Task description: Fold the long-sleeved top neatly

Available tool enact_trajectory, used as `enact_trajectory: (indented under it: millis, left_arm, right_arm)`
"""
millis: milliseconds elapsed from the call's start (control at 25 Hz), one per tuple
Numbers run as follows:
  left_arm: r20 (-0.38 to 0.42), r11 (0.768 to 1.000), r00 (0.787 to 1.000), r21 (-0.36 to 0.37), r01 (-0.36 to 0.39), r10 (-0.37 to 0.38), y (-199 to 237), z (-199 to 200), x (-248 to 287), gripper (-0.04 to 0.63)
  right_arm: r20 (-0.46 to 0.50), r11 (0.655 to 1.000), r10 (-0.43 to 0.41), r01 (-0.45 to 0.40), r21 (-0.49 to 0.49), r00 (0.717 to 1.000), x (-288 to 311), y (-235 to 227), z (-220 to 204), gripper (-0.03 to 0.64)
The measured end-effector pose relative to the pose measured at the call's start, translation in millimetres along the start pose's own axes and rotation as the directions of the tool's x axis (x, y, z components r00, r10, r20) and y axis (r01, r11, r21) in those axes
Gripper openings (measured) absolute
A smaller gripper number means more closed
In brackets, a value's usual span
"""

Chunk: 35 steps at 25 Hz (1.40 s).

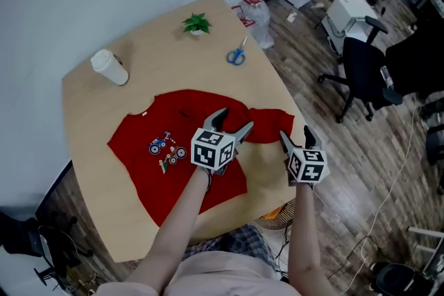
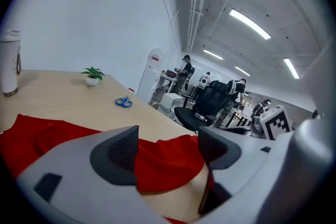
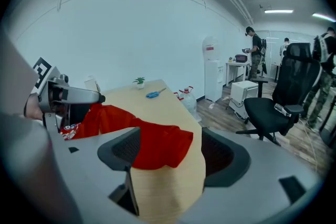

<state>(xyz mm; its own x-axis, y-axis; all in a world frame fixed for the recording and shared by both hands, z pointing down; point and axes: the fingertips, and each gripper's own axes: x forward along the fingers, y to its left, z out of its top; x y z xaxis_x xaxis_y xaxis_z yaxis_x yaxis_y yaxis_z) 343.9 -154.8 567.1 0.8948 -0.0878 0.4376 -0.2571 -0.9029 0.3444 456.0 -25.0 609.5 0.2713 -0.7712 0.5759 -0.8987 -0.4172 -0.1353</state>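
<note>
Left gripper [image 1: 234, 118] empty, jaws wide, over red top [image 1: 173, 170] at sleeve [image 1: 274, 123]. Right gripper [image 1: 295, 133] also wide, empty, beside cuff. Top spread on table [image 1: 90, 149]. Risk: uneven pinch bunches sleeve, fold goes crooked.

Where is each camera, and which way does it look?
Head view: on the person's head, looking steeply down at the red top on the table; forearms, left claw and right claw show.
Left gripper view: on the left claw, looking along its open jaws over the top; right claw's marker cube shows.
Right gripper view: on the right claw, looking over the top; left claw shows.
Shared: all see the top, scissors and plant.
</note>
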Motion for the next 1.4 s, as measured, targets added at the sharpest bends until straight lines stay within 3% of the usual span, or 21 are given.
enact_trajectory:
  millis: [360, 520, 680, 800, 840, 960, 1120, 1400]
  left_arm:
    - [-0.026, 1.0, 1.0, -0.021, -0.009, 0.008, -5.5, -15.3, 4.5, 0.334]
    - [-0.032, 1.0, 0.999, -0.025, -0.014, 0.013, -3.3, -18.6, 4.1, 0.334]
    - [-0.042, 0.999, 0.999, -0.03, -0.013, 0.012, -3.4, -22.0, 3.6, 0.334]
    - [-0.044, 0.999, 0.999, -0.039, -0.01, 0.009, -7.0, -24.1, 3.4, 0.334]
    - [-0.044, 0.999, 0.999, -0.042, -0.009, 0.007, -7.5, -24.7, 2.8, 0.334]
    - [-0.043, 0.999, 0.999, -0.048, -0.014, 0.012, -4.9, -26.3, -1.3, 0.334]
    - [-0.034, 0.998, 0.999, -0.053, -0.036, 0.035, 3.8, -25.2, -12.5, 0.334]
    - [0.007, 0.992, 0.995, -0.073, -0.099, 0.1, 29.1, -15.3, -43.7, 0.334]
  right_arm:
    - [-0.176, 0.998, -0.058, 0.064, 0.029, 0.983, 26.4, -23.5, -48.0, 0.26]
    - [-0.236, 0.995, -0.028, 0.049, 0.085, 0.971, 35.6, -23.3, -57.5, 0.259]
    - [-0.268, 0.99, 0.046, -0.008, 0.142, 0.962, 40.7, -12.5, -53.0, 0.183]
    - [-0.269, 0.982, 0.094, -0.045, 0.182, 0.958, 40.4, -8.6, -53.2, 0.15]
    - [-0.265, 0.98, 0.106, -0.056, 0.189, 0.958, 40.3, -6.1, -52.9, 0.103]
    - [-0.265, 0.987, 0.087, -0.048, 0.152, 0.96, 39.3, -2.7, -51.7, 0.049]
    - [-0.238, 0.993, 0.057, -0.031, 0.112, 0.969, 31.9, -5.6, -43.9, 0.038]
    - [-0.147, 0.998, 0.044, -0.038, 0.048, 0.988, 11.6, 0.9, 8.5, 0.035]
